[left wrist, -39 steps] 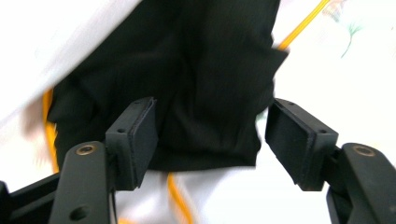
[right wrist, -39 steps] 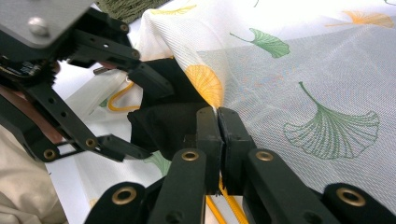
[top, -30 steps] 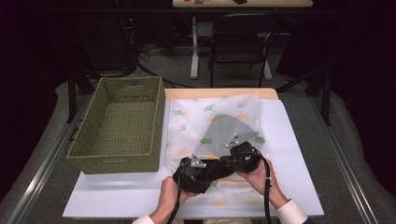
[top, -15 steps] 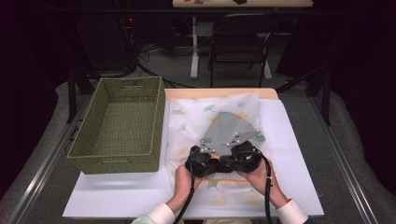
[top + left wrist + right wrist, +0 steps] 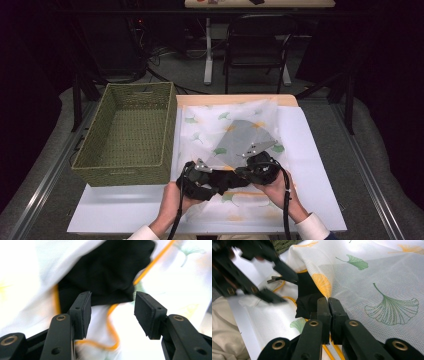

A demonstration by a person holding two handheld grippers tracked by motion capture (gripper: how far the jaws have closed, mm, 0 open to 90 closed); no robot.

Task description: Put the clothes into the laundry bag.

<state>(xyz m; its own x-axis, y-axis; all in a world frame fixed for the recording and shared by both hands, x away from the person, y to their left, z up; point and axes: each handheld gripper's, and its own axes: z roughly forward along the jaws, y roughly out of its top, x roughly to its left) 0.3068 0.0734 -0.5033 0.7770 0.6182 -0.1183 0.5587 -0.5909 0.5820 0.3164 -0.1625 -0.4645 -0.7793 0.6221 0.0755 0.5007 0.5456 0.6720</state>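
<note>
At six o'clock in the high view, two hands bring the grippers together over a thin white cloth (image 5: 225,125) printed with ginkgo leaves, spread on the table (image 5: 320,165). The left gripper (image 5: 112,312) has just been opening: its jaws stand partly apart, nothing pressed between the pads, a black patch and orange cord (image 5: 111,337) lying under them. The right gripper (image 5: 328,302) is clamped tight on a raised fold of the cloth. Sheer, light and limp, the cloth will probably sag and slip, so hems or corners are the best hold. At ten o'clock, farther off, sits a green woven basket (image 5: 125,170).
</note>
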